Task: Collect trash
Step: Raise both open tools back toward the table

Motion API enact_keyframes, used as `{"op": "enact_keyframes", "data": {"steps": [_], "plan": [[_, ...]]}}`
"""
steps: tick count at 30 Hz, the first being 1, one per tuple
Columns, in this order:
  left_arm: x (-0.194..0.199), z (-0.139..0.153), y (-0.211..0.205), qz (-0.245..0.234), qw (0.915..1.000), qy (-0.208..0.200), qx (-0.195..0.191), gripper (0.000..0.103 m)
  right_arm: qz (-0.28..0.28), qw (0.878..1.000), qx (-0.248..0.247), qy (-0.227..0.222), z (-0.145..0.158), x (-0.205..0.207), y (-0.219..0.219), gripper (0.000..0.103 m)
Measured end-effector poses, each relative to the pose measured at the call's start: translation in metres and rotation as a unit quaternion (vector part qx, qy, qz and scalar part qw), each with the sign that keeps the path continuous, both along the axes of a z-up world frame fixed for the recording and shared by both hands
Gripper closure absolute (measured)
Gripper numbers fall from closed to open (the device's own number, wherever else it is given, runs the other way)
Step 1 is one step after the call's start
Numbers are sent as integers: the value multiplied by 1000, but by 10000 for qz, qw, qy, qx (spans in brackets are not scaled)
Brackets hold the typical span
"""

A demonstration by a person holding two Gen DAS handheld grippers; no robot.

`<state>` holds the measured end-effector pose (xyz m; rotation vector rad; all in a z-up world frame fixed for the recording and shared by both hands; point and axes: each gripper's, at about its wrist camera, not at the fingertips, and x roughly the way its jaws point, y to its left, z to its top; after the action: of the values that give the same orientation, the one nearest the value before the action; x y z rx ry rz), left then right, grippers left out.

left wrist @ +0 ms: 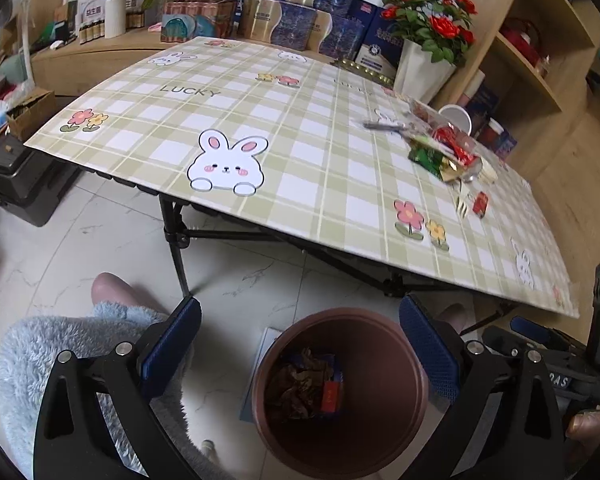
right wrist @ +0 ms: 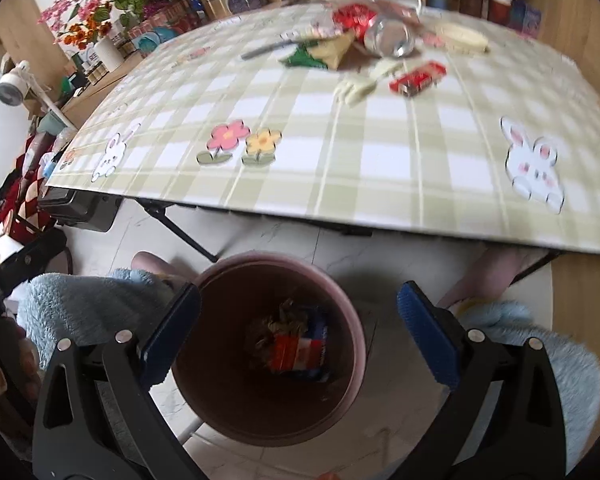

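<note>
The right claw (right wrist: 299,334) stands wide with nothing between its blue pads, hanging over the mouth of the brown bin (right wrist: 352,312) on the floor; inside the bin a red-and-white wrapper (right wrist: 296,354) lies on top of brown crumpled scraps. The left claw (left wrist: 300,346) is equally wide and empty, poised above the same bin (left wrist: 418,364) from the other side, with the person's fluffy blue sleeve (left wrist: 40,360) just beside it. Beyond the bin, the desk (right wrist: 400,184) with its green check cloth carries what is left to collect, all gathered toward its far corner: a small red wrapper (right wrist: 418,77) lying flat and apart from the rest, a pale plastic fork (right wrist: 360,87) just beside it, a green packet (right wrist: 306,58) and a red packet (right wrist: 352,16) heaped against a clear plastic cup (right wrist: 390,42) tipped on its side, and a grey pen-like stick (right wrist: 268,50) near the heap. These pieces look light and thin, so I judge they will crumple and slide on the smooth cloth rather than resist; the red wrapper is best pinched across a raised edge or fold, as flat film gives the pads little to bite. The cup looks flimsy and may buckle or skate away, so its rim seems the surest place to hold.
</note>
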<state>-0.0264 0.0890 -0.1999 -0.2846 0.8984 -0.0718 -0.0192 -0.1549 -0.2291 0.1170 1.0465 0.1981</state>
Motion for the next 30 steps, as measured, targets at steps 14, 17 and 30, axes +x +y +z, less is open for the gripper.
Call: {"op": "enact_keyframes", "data": {"steps": [14, 17, 30], "plan": [[26, 25, -40, -723, 9956, -579, 115, 6, 103, 9974, -159, -702, 29, 15, -24, 6], [35, 30, -45, -817, 9946, -622, 149, 6, 11, 9980, -73, -630, 32, 24, -33, 6], [126, 56, -50, -1251, 9877, -764, 545, 6, -378, 9934, -672, -846, 49, 77, -63, 6]]}}
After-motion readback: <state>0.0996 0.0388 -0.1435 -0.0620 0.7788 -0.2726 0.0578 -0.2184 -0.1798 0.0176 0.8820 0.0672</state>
